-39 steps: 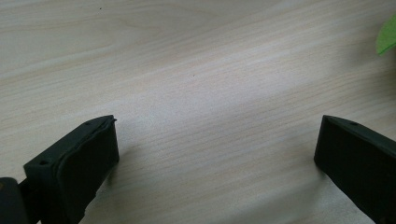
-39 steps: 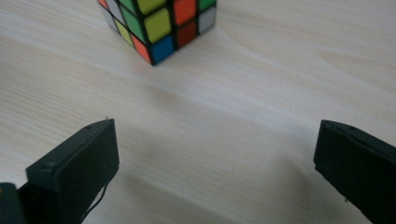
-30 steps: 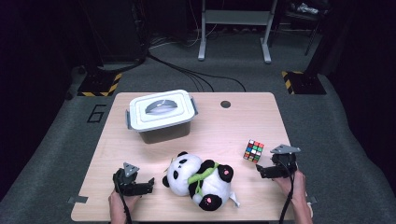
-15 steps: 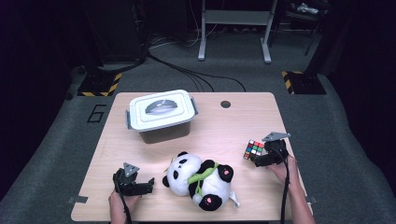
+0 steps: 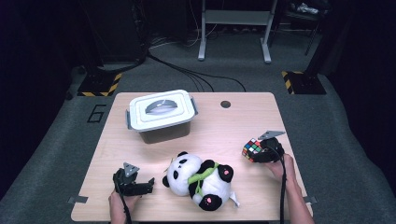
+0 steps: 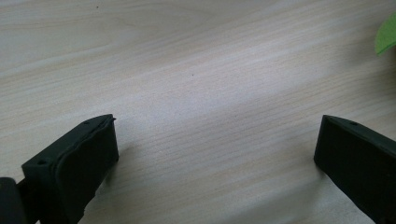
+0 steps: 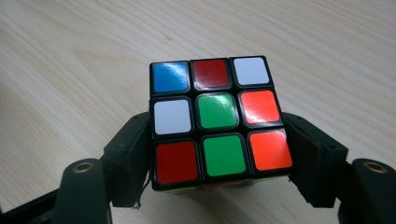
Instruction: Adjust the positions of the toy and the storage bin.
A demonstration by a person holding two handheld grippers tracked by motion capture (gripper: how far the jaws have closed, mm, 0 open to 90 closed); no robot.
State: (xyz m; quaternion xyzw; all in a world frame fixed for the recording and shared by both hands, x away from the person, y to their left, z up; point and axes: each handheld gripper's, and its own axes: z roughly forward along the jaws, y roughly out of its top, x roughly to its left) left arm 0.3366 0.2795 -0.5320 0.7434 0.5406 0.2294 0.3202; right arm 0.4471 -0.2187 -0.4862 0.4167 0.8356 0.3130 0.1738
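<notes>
Right tongs [image 7: 219,154] clamped on the puzzle cube [image 7: 217,121], one jaw on each of two opposite side faces, gripping the near, lower third only; in the high view the cube [image 5: 252,150] sits at the right side of the table [image 5: 210,126], right of the plush panda [image 5: 198,179] and well apart from the lidded white box [image 5: 161,115]. Cannot tell whether the cube rests on the table or is just off it. Left tongs [image 6: 210,154] spread wide with nothing between them, bare table under the jaws; in the high view they [image 5: 133,183] sit just left of the panda. Risk, as judgement: the shallow grip on slick sticker faces could let the cube pivot or slip out if swung fast; squeezing a layered cube off-centre could twist a layer instead of holding it; a low path toward the box could clip the panda. Orientation: the cube has no long axis; the face with the green centre faces the right gripper camera, edges roughly square to the jaws; in the high view it sits turned slightly against the table edge
</notes>
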